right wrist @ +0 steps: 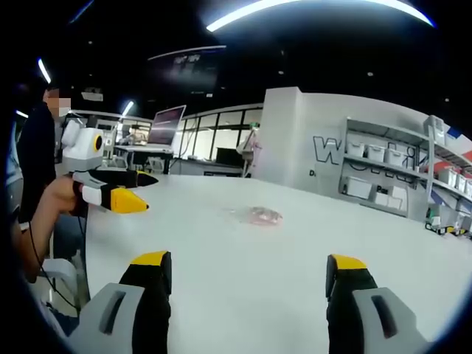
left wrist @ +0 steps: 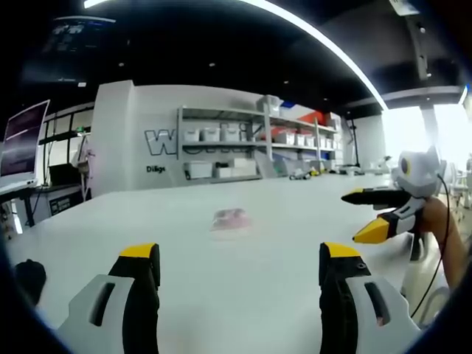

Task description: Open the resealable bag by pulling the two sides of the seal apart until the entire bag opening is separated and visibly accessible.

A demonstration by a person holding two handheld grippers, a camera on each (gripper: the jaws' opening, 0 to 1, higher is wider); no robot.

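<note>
Bag (left wrist: 230, 218) mid-table (left wrist: 295, 243), light, limp, slippery; pinch each seal lip. Your left gripper (left wrist: 240, 259) and right gripper (right wrist: 249, 267) both gape, holding nothing.

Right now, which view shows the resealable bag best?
The right gripper view: the resealable bag lies flat on the white table, slightly clearer. The left gripper view shows it blurrier.

One resealable bag (left wrist: 230, 218) on one white table (left wrist: 280, 243) — two grippers, left (left wrist: 240, 269) and right (right wrist: 247, 276).
</note>
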